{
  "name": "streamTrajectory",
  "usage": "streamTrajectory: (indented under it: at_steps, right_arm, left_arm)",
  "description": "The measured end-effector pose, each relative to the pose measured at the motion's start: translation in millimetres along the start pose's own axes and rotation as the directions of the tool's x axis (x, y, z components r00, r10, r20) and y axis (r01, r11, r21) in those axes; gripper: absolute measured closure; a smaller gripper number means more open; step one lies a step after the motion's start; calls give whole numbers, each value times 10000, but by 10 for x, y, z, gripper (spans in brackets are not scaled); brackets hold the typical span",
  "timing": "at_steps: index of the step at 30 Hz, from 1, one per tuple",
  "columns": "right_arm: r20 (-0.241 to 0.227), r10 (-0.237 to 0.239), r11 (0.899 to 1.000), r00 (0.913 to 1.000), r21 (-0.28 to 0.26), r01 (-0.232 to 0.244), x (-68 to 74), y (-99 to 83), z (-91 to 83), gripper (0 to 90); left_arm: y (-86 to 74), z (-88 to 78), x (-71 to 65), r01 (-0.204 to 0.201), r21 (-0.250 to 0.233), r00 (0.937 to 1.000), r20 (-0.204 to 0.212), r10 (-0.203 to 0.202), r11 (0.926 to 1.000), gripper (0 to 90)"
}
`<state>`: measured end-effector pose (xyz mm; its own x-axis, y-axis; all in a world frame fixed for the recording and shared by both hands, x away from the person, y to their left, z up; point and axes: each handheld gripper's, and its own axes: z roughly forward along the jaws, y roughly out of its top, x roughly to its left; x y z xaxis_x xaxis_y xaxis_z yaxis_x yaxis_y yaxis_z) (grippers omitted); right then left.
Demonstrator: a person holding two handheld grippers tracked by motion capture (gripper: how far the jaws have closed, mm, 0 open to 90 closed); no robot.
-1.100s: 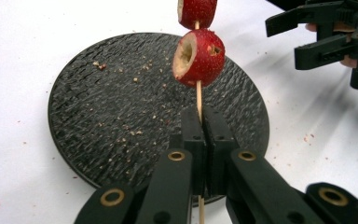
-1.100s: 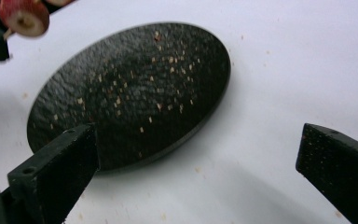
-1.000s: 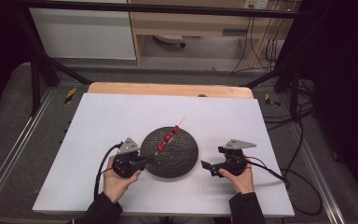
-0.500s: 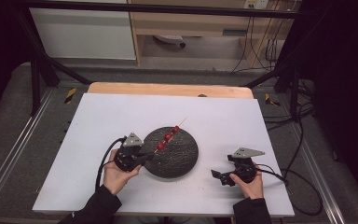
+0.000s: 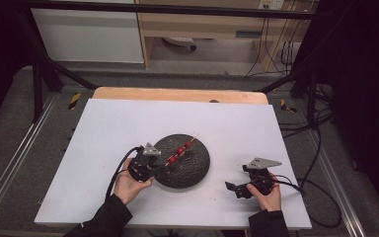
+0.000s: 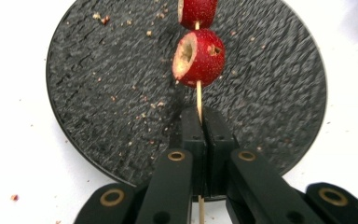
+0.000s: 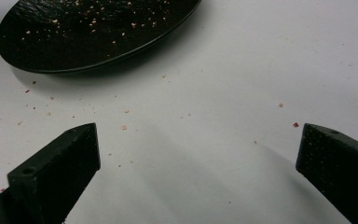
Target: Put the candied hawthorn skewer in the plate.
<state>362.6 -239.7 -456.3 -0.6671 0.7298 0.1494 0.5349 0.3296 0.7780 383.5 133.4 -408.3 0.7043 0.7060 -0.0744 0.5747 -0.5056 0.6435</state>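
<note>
1. Two grippers are on my screens, one in each hand, both low over the white table top (image 5: 108, 128).
2. I have the left gripper (image 5: 159, 168) at the near-left rim of the round black plate (image 5: 197, 165), pointing up and right across it.
3. In the left gripper view its jaws are pressed together on the thin wooden skewer (image 6: 198, 100); the stick runs between the pads and comes out again below them.
4. Red fruits (image 5: 180, 151) are threaded on that skewer. I count three or so from the high view, strung in a line over the middle of the plate, with the bare tip of the stick pointing toward the far right.
5. The nearest fruit (image 6: 199, 57) sits just beyond the jaw tips, apart from them, its cored end showing pale flesh. A second fruit (image 6: 197, 11) follows right behind it.
6. Crumbs (image 6: 121, 98) are scattered over the plate's dark textured surface and on the table around it.
7. My right gripper (image 5: 238, 189) is off to the right of the plate, well apart from it and nearer to me.
8. Its jaws stand wide apart with bare table between them; the plate's edge lies beyond, at the far left of the right gripper view.
</note>
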Motion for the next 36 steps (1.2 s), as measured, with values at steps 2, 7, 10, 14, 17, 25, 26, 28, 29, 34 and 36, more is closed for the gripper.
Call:
streamTrajectory:
  at_steps: [2, 7, 10, 14, 17, 25, 26, 28, 29, 34, 36]
  right_arm:
    - [26, -20, 10000, 10000, -2, 20, -6, -9, -4, 4]
    - [6, 110, 9999, 9999, -66, -110, -19, -17, -17, 4]
    - [17, 137, 9999, 9999, -96, -137, -19, -15, -20, 4]
    - [37, 131, 9999, 9999, -70, -130, -22, -14, -18, 4]
    - [38, 134, 9999, 9999, -79, -133, -22, -16, -20, 4]
    - [11, 113, 9998, 9999, -177, -113, -28, -10, -40, 4]
    - [12, 122, 9997, 9999, -225, -122, -29, -9, -43, 4]
    - [22, 164, 9995, 9999, -253, -163, -29, -7, -49, 4]
    - [11, 163, 9996, 9999, -249, -163, -29, -7, -51, 4]
    - [15, 149, 9996, 9999, -228, -148, -28, -9, -48, 4]
    - [35, 153, 9996, 9999, -240, -152, -30, -8, -50, 4]
  left_arm:
    - [-6, 30, -7, 65, 143, 10000, -54, -64, 9999, 884]
    - [-10, 102, -6, 55, 507, 9997, -260, -42, 9987, 884]
    - [-14, 133, -11, 66, 612, 9995, -314, -47, 9981, 884]
    - [-24, 166, -15, -16, 720, 9993, -373, 43, 9974, 884]
    - [-22, 171, -23, -44, 705, 9991, -413, 74, 9975, 883]
    - [-25, 153, -19, -135, 419, 9992, -376, 151, 9990, 864]
    - [-23, 138, -13, -177, 350, 9992, -345, 189, 9992, 843]
    - [-24, 109, -6, -228, 160, 9990, -380, 234, 9996, 790]
    - [-26, 96, -2, -277, 67, 9988, -395, 280, 9996, 744]
    - [-44, -11, 45, -462, -356, 9989, -31, 461, 9983, 567]
    - [-58, -62, 75, -490, -410, 9987, 115, 495, 9980, 503]
